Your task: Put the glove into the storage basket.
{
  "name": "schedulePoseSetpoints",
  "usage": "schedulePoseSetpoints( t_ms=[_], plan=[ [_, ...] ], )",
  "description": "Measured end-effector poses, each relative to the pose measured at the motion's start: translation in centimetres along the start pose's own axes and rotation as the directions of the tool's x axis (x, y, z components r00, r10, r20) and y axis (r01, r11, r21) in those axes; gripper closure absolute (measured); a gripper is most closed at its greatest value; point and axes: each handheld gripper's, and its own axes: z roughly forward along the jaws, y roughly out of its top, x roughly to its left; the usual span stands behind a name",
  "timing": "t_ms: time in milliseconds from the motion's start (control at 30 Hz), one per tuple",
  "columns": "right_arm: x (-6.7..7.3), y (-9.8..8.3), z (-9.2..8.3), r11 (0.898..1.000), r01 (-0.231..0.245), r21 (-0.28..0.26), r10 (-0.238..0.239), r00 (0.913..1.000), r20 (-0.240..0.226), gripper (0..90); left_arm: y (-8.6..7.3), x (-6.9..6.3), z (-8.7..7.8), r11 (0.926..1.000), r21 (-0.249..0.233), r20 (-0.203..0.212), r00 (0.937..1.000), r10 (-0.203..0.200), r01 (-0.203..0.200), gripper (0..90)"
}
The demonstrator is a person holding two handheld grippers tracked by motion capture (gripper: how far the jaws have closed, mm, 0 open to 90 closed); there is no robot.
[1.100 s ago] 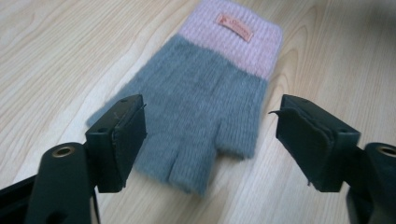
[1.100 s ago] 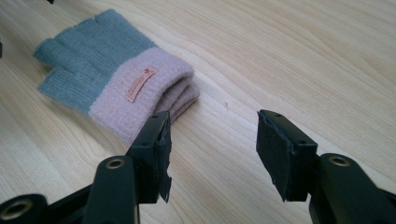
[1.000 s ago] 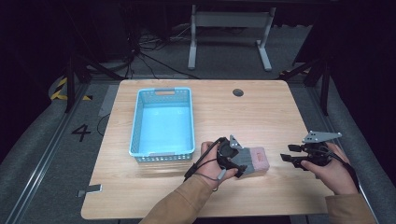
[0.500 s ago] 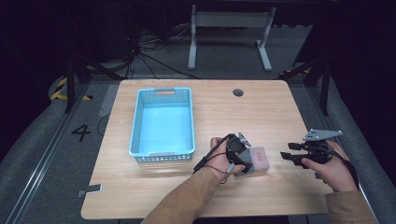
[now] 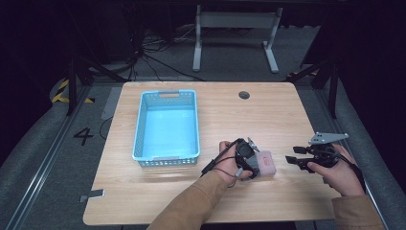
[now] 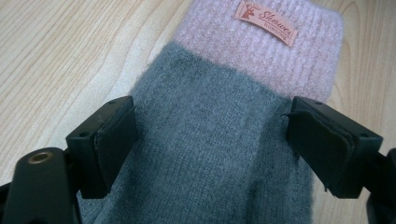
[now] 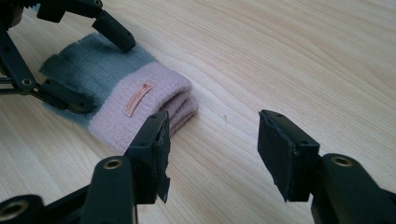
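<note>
My left gripper (image 6: 212, 140) jaws just widened, straddling folded sock (image 6: 233, 121) flat on table (image 5: 287, 110), not pinching. Right gripper (image 7: 212, 149) gaped just beside pink cuff. Step: grasping sock; next likely squeeze, lift toward basket (image 5: 143, 124).

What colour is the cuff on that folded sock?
Pale pink, ribbed, with a small orange label; the sock body is grey. Clearest in the left gripper view.

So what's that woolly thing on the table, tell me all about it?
A folded knitted sock, fuzzy like wool: grey body, pink ribbed cuff with a small orange label. It lies flat on the table, right of the basket. The left gripper's open jaws straddle its grey part; whether they touch it is unclear.
</note>
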Motion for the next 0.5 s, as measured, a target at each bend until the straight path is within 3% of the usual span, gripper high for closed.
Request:
schedulePoseSetpoints(
  t_ms=[167, 500],
  plan=[
    [0.01, 0.02, -0.04, 1.0, -0.002, -0.005, 0.002, 1.0, 0.0, 44.7, 0.07, 0.12, -0.13, 0.9999, -0.015, -0.013, 0.9999, 0.006, -0.007, 16.7],
    [0.1, 0.04, 0.14, 1.0, 0.0, -0.007, 0.0, 0.9999, -0.013, 44.3, 0.11, 0.08, 0.61, 0.9996, 0.008, -0.029, 0.9992, 0.027, -0.027, 11.6]
  ],
)
